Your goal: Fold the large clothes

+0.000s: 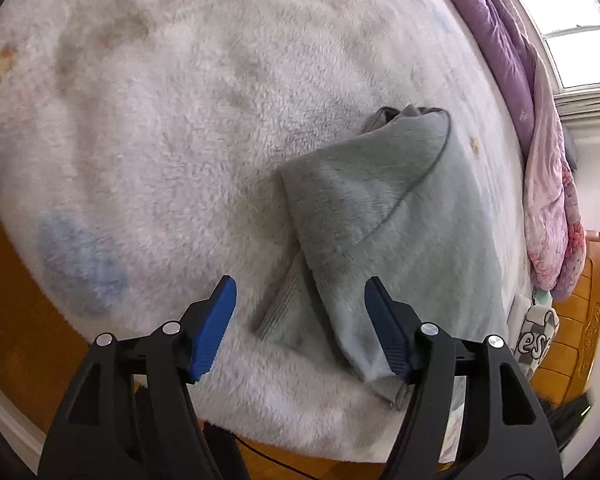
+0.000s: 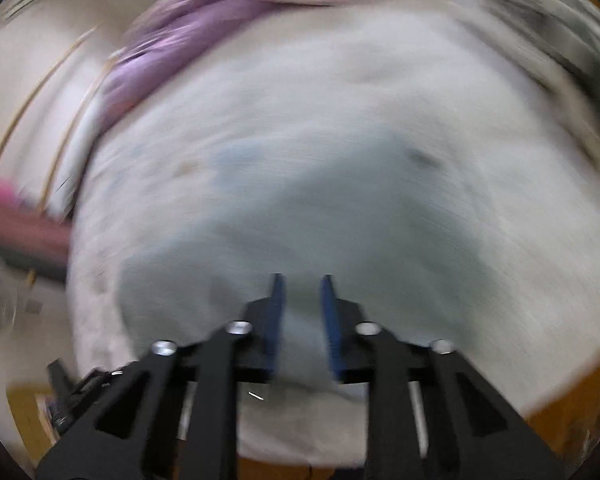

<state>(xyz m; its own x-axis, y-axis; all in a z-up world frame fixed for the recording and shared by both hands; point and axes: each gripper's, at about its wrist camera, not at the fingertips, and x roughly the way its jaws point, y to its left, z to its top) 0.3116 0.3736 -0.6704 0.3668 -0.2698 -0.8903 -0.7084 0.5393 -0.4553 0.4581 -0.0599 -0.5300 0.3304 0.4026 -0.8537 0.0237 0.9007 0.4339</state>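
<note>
A pale blue-grey fleece garment (image 1: 384, 220) lies folded on a white fluffy bed cover (image 1: 160, 128), with a ribbed cuff at its near left. My left gripper (image 1: 300, 300) is open above the garment's near edge, holding nothing. In the blurred right wrist view, the garment (image 2: 300, 216) shows as a pale blue patch ahead of my right gripper (image 2: 302, 284). Its blue fingers (image 2: 274, 320) stand a narrow gap apart with nothing seen between them.
A purple and pink quilt (image 1: 532, 120) is bunched along the far right of the bed, and also at the top of the right wrist view (image 2: 204, 28). A wooden bed frame (image 1: 580, 320) and floor border the cover. A window (image 1: 572, 28) is at the upper right.
</note>
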